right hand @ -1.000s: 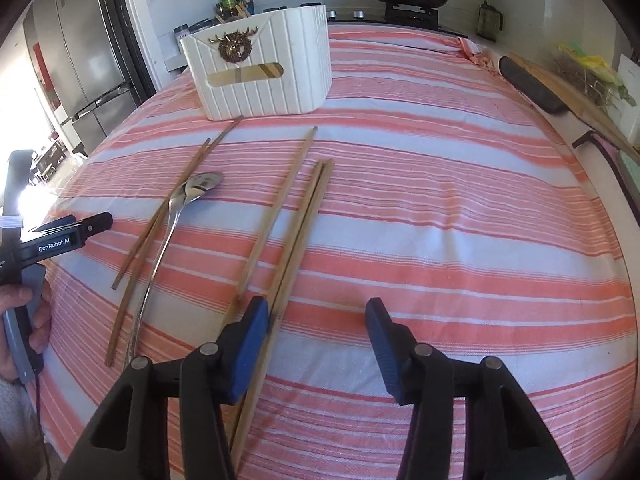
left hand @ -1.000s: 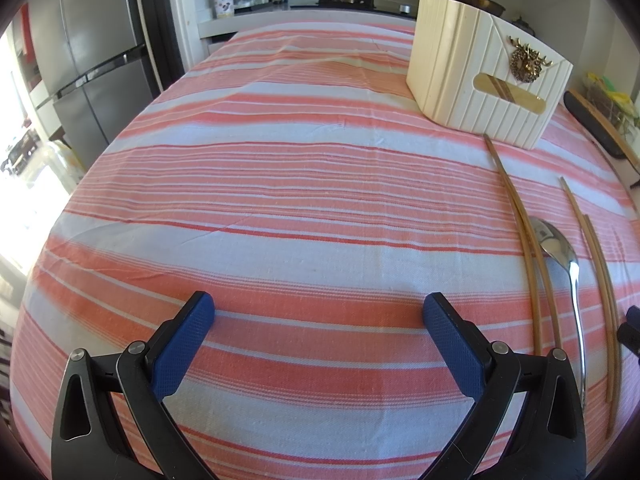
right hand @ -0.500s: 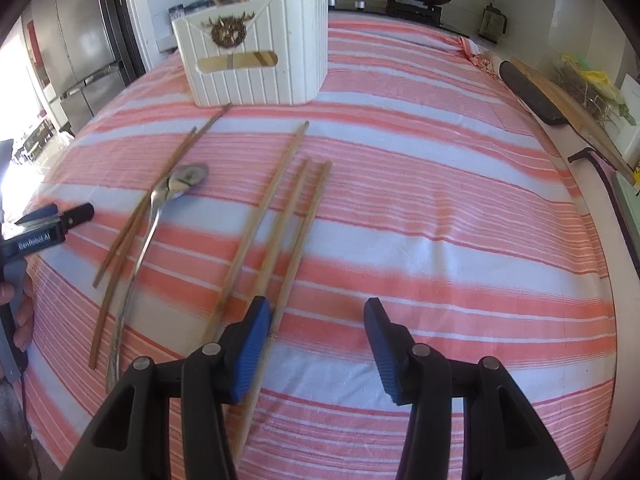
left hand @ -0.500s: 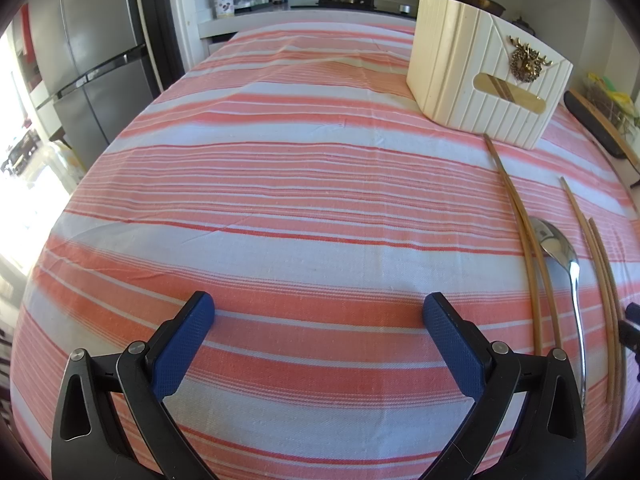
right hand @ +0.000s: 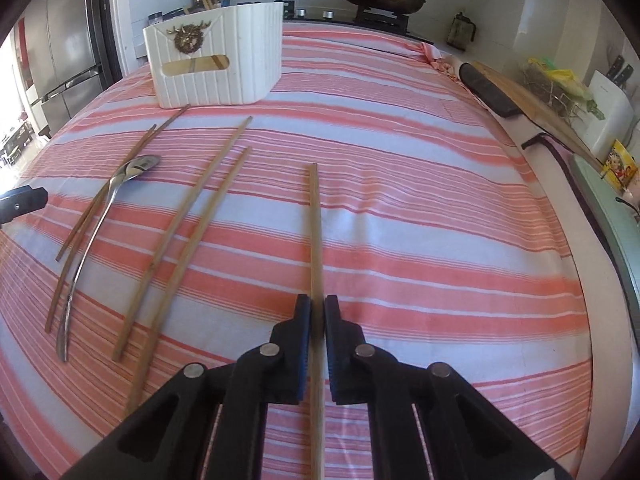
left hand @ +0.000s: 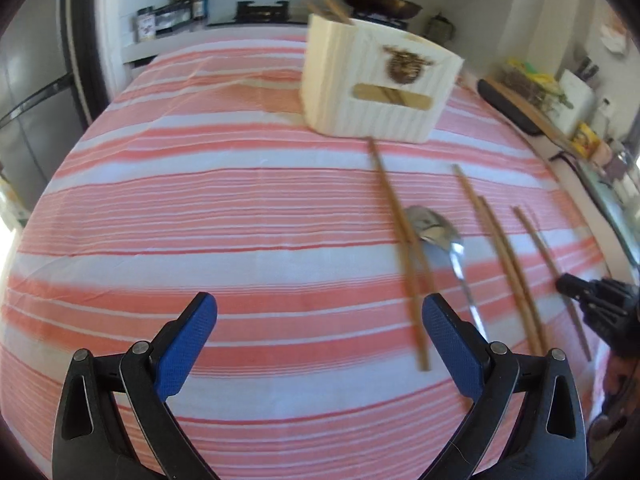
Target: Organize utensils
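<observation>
**A:** So the desk (right hand: 440,208) with the striped cloth has the white holder box (right hand: 224,68) at the far end, ahead and to the left of the right gripper (right hand: 316,312). That's the direction that matters imo.

**B:** Agreed. Its fingers (right hand: 302,320) are pinched nearly together on one chopstick (right hand: 315,232), which runs straight out along them, far tip pointing away. It looks lifted off the cloth, though I can't be sure with the fisheye.

**A:** And the left gripper (left hand: 320,320)?

**B:** Spread wide, holding nothing, low over the cloth. The spoon (left hand: 444,240) lies just ahead to its right, bowl toward the box, with loose chopsticks (left hand: 504,264) alongside, all lengthwise toward the box. The left is nearer those.
</observation>
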### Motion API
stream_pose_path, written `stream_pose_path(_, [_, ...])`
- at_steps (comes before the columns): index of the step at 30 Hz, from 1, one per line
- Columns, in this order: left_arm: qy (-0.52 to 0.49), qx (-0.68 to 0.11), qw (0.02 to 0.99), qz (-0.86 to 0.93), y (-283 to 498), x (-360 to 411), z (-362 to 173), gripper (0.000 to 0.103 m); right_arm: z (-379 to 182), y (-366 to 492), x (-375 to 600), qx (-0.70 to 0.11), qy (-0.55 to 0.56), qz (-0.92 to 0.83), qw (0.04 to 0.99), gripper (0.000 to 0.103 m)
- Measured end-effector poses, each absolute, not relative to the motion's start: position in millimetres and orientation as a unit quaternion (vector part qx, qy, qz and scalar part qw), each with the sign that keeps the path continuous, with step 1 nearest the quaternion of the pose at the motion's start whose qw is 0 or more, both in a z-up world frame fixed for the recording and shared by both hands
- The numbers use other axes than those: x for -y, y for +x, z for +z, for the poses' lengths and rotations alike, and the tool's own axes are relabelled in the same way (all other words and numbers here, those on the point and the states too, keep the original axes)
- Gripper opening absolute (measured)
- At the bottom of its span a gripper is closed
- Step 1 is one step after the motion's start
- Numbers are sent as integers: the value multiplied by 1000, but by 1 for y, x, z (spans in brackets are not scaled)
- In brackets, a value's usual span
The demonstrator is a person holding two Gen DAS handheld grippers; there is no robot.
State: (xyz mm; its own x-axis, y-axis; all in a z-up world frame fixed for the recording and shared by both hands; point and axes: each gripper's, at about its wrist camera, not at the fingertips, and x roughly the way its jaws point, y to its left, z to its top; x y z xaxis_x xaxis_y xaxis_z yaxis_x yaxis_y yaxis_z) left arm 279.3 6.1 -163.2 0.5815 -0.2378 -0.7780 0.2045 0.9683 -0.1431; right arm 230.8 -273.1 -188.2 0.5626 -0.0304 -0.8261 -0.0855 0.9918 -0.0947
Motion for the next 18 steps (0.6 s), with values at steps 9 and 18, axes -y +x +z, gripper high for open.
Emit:
stream_pose_path(9, [94, -468, 870, -126, 295, 49, -184, 75, -189, 213, 284, -453, -55, 13, 890, 7])
stream_pose_path(18, [25, -462, 883, -86, 296, 48, -182, 4, -190, 212, 288, -440, -37, 9, 897, 7])
